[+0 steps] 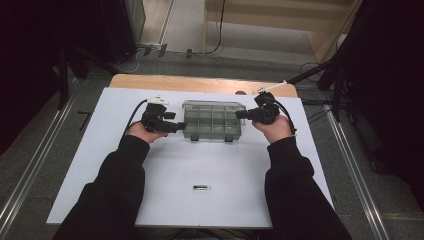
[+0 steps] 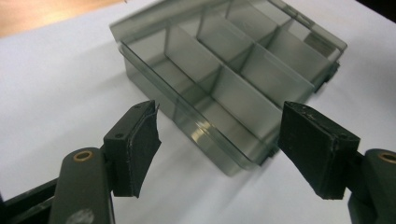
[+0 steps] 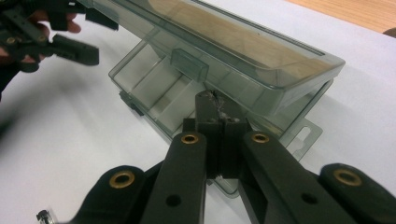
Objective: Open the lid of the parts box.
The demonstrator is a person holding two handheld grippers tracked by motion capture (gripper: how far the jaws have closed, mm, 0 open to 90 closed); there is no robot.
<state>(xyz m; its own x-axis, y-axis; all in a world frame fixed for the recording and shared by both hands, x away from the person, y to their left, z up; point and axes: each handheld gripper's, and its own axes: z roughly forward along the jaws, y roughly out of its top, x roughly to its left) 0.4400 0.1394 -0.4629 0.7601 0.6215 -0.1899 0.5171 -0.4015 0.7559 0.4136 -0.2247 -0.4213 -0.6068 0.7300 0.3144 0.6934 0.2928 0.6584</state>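
Note:
A clear grey compartment box (image 1: pixel 212 120) lies in the middle of the white table, its lid (image 3: pixel 224 42) raised part way over the dividers (image 2: pixel 219 70). My left gripper (image 1: pixel 177 127) is at the box's left end. In the left gripper view it (image 2: pixel 219 126) is open, with a near corner of the box (image 2: pixel 233 158) just beyond the gap. My right gripper (image 1: pixel 241 114) is at the box's right end. In the right gripper view its jaws are pressed together with nothing seen between them, and the tips (image 3: pixel 217 105) sit under the lifted lid's front edge near a latch (image 3: pixel 189 64).
A small dark cylinder (image 1: pixel 201 187) lies on the table (image 1: pixel 100 165) near the front, between the person's forearms. A bare wooden strip (image 1: pixel 200 82) runs along the table's far edge. Dark stands and cables flank the table on the floor.

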